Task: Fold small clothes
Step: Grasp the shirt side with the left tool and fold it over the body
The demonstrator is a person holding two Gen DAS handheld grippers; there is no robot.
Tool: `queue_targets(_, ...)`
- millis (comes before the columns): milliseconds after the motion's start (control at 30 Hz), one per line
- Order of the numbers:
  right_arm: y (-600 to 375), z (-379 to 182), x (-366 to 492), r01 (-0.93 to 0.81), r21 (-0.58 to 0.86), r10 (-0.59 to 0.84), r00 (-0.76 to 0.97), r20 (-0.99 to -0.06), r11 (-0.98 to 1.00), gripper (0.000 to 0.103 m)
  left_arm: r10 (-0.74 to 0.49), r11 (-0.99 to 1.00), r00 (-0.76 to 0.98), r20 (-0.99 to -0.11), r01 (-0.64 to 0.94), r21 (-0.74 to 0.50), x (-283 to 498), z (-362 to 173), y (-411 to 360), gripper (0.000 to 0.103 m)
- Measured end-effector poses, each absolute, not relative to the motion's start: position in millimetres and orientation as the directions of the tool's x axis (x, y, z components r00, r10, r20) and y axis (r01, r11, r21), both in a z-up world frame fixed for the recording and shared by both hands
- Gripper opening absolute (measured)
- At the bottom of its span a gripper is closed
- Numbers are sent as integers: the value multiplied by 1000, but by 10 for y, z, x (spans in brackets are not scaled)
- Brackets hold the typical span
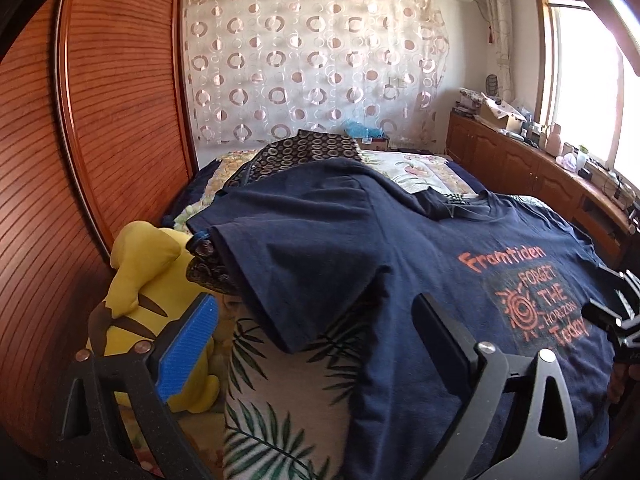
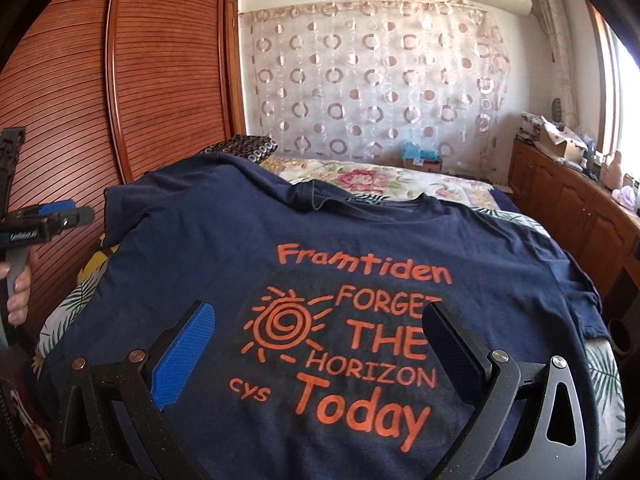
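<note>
A navy T-shirt with orange print lies spread face up on the bed; it also shows in the left wrist view. Its left sleeve drapes over a patterned pile. My left gripper is open and empty, above the shirt's left side near that sleeve. My right gripper is open and empty, above the printed chest. The left gripper shows at the left edge of the right wrist view, held by a hand.
A yellow plush toy lies left of the shirt against the wooden wardrobe. A dark patterned folded cloth sits behind. A floral bedspread covers the bed. A cluttered wooden cabinet runs along the right wall.
</note>
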State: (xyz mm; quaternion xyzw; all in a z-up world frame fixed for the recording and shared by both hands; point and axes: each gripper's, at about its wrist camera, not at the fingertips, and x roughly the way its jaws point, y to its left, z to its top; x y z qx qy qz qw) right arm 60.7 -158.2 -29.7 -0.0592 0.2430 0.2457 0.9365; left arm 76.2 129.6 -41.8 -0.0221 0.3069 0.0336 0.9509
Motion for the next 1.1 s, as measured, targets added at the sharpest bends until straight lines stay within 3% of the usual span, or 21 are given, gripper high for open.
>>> queue_targets(200,-1628,-259,645,-515,9,442,727,-525,857,103,52,991,781,-622,-117,-64,1005,-483,1661,75)
queue_targets(333,-1618,-250,631,-526,10,450,717,-532,850,103,42,986,760,-648,-135,-94,1172,-553,1847,54)
queue_targets(500,-1614,-289,658,-534,9,450,703,-551,846,103,22,981,766,-643,-141,-134,1293,-569,1998,44)
queue_targets(633,-1594,-269,698,-533,1,447,709,-546,846,103,-7,979,762,-647,-126,-160,1310,-590,2019,30)
queue_targets(1033,-1513,-307,736,-534,-4,448,712,-541,845,103,-52,984,734,-677,-77,-159,1184,-724,1812,29)
queue_targets(1100,-1515,-312,735,-534,0,448,711,-542,846,103,-52,987,735,-677,-64,-146,1169,-692,1776,20)
